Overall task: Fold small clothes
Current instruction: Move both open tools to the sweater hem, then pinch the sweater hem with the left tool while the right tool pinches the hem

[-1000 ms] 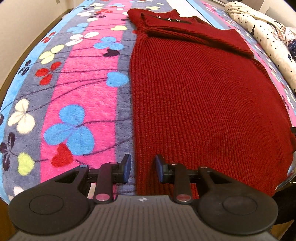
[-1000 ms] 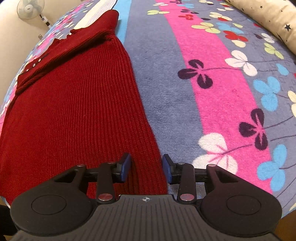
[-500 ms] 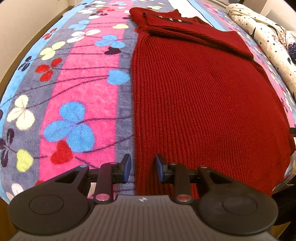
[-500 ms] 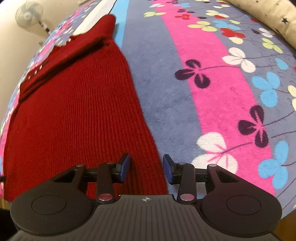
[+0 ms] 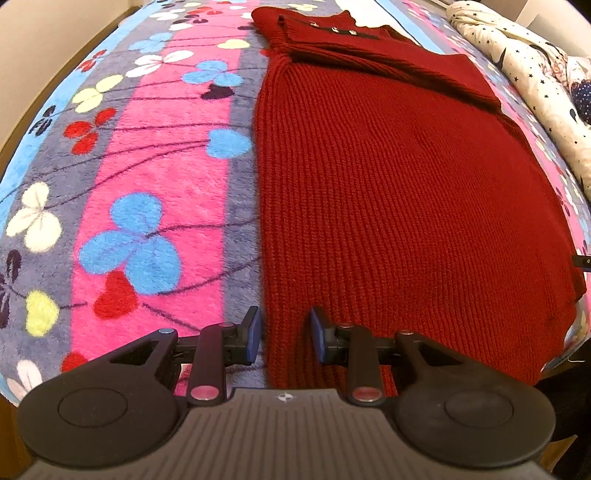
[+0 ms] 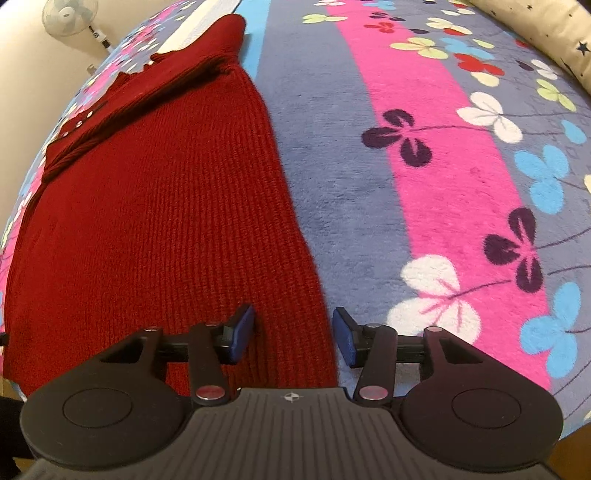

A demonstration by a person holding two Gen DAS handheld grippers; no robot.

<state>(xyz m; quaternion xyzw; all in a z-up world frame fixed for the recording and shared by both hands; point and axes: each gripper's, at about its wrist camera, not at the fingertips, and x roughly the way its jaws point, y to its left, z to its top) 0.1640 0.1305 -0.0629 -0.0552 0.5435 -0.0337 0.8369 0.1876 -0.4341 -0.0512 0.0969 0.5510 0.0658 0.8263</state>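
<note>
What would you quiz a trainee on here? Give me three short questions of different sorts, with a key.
1. True or false: the red sweater lies flat on the floral blanket.
2. Which sweater edge sits between the left gripper fingers? A near left corner; B collar; C sleeve.
3. Fill in: the right gripper straddles the sweater's near ____ corner.

Key: 1 true. 2 A. 3 right; its jaws are opening, pads clear of the knit.

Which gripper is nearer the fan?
Right. The fan stands far beyond the right gripper; the left gripper sits at the sweater's opposite corner.
</note>
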